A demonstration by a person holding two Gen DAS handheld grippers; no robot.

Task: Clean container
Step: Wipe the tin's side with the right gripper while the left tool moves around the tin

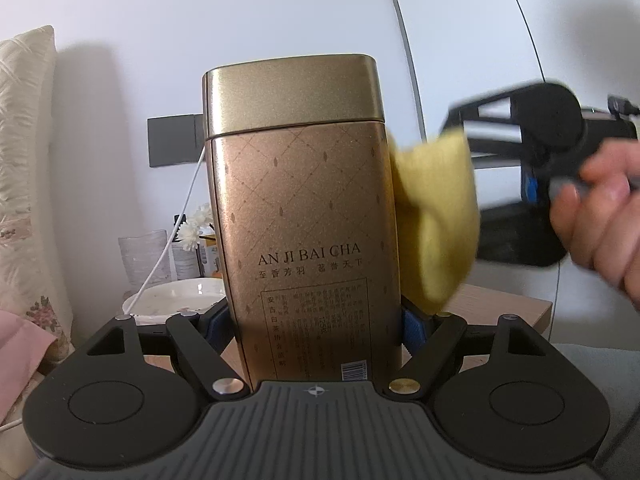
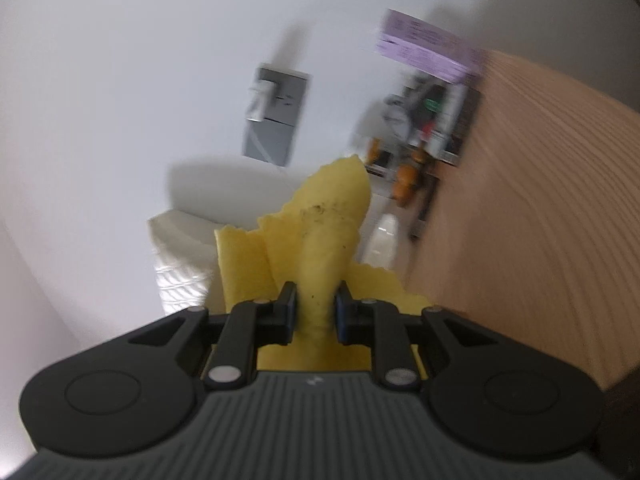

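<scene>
- The left gripper [image 1: 316, 320] holds the tall golden metal tea tin [image 1: 304, 216] upright between its pads, jaws wide around the base.
- The right gripper [image 2: 316, 308] is nearly closed on a folded yellow cloth [image 2: 320, 240], which touches the tin's right side.
- Behind, a white bowl [image 1: 176, 300] stands on the wooden table [image 1: 500, 308].
- Risk: a hard sideways wipe may tilt the tin, because the grip is low.

I count one tall gold metal tea tin [image 1: 304, 216], one yellow cloth [image 1: 436, 216], one white bowl [image 1: 176, 300], one clear ribbed glass [image 1: 143, 254].
</scene>
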